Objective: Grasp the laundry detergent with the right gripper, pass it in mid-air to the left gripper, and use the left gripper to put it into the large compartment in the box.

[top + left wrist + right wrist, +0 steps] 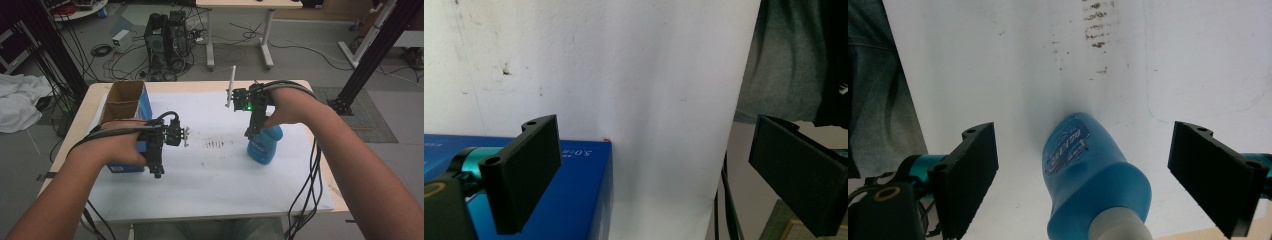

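A: How are the right tongs (1083,180) held?

B: They are spread wide above a blue bottle (1088,175) that is stood on the white-covered desk (220,170); the bottle's grey cap is seen between the jaws, untouched.

A: And the left tongs (654,175)?

B: Also held wide open, nothing gripped. A blue box (569,200) is seen under one jaw, beside an open cardboard carton (122,100).
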The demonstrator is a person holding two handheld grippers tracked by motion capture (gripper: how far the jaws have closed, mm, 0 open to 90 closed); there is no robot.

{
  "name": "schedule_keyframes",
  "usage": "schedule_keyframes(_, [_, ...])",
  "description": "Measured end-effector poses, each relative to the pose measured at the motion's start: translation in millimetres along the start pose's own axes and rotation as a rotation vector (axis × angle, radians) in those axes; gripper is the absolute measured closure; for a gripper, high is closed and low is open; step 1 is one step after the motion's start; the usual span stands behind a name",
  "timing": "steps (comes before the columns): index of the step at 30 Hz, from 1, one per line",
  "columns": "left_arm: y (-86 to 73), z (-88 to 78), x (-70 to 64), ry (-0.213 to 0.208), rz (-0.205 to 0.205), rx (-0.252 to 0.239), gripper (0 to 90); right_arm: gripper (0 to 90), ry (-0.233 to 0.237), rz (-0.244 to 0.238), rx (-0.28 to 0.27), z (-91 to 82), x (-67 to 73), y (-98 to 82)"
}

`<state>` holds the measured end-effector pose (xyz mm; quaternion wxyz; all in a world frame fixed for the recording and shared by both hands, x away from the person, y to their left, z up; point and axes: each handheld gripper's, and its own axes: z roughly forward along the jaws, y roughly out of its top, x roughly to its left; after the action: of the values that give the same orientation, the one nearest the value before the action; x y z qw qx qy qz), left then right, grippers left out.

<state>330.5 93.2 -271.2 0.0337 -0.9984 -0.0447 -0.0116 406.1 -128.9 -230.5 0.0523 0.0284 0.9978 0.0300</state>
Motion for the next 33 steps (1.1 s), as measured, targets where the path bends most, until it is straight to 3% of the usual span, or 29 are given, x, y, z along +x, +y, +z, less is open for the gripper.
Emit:
schedule_keyframes(3, [2.8, -1.5, -1.6, -0.001, 0.003, -0.020, 6.7, 11.6, 0.000, 0.020, -0.026, -1.4, 0.9, -3.8])
schedule_keyframes(4, [4.1, -1.8, -0.3, 0.006, 0.028, -0.011, 6.7, 11.6, 0.002, 0.024, -0.039, -1.3, 1.0, -5.1])
schedule_keyframes(6, [4.8, -2.6, -1.6, 0.001, 0.014, 0.004, 6.7, 11.7, 0.004, 0.029, -0.055, -2.4, 1.9, -8.0])
schedule_keyframes(10, [5.3, -7.9, -1.7, 0.013, 0.014, -0.009, 6.7, 11.6, 0.013, 0.077, -0.143, -4.9, 4.4, -12.7])
schedule_keyframes(11, [5.9, -9.0, -0.6, 0.023, 0.030, -0.011, 6.7, 11.7, 0.009, 0.079, -0.160, -6.0, 4.3, -13.4])
schedule_keyframes(12, [5.8, -9.1, -1.9, 0.018, 0.013, -0.013, 6.7, 11.6, 0.002, 0.073, -0.176, -7.1, 3.7, -14.1])
schedule_keyframes(14, [6.6, -8.9, -2.5, 0.024, 0.019, -0.005, 6.7, 11.6, -0.011, 0.095, -0.250, -8.3, 5.4, -15.3])
schedule_keyframes(15, [6.6, -8.9, -2.5, 0.024, 0.019, -0.005, 6.7, 11.6, -0.011, 0.095, -0.250, -8.3, 5.4, -15.3])
schedule_keyframes(16, [6.9, -7.8, -3.9, 0.016, 0.022, -0.003, 6.7, 11.6, -0.036, 0.096, -0.317, -13.3, 4.6, -16.2])
schedule_keyframes(19, [6.1, -8.2, -5.6, 0.017, 0.024, -0.006, 6.7, 11.6, -0.060, 0.121, -0.427, -20.3, 3.9, -17.9])
schedule_keyframes(22, [4.6, -8.8, -6.3, 0.027, 0.030, -0.009, 6.7, 11.6, -0.078, 0.164, -0.516, -26.0, 3.9, -19.4])
schedule_keyframes(23, [4.6, -8.8, -6.3, 0.027, 0.030, -0.009, 6.7, 11.6, -0.078, 0.164, -0.516, -26.0, 3.9, -19.4])
schedule_keyframes(24, [3.2, -8.0, -7.9, 0.027, 0.022, -0.006, 6.7, 11.6, -0.096, 0.194, -0.583, -29.4, 3.5, -20.8])
schedule_keyframes(26, [2.0, -6.6, -9.5, 0.023, 0.017, -0.007, 6.7, 11.6, -0.122, 0.207, -0.625, -31.1, 3.7, -22.3])
schedule_keyframes(27, [1.8, -6.3, -8.6, 0.028, 0.040, -0.008, 6.7, 11.6, -0.137, 0.221, -0.647, -32.2, 3.5, -23.8])
schedule_keyframes(28, [0.8, -5.8, -10.2, 0.015, 0.019, -0.008, 6.7, 11.6, -0.156, 0.226, -0.668, -33.0, 3.2, -25.6])
schedule_keyframes(30, [-0.7, -5.6, -9.1, 0.022, 0.031, -0.009, 6.7, 11.6, -0.183, 0.247, -0.698, -35.0, 2.4, -29.7])
schedule_keyframes(33, [-3.8, -4.8, -9.4, 0.022, 0.008, -0.008, 6.7, 11.6, -0.229, 0.300, -0.744, -37.3, 2.3, -37.3])
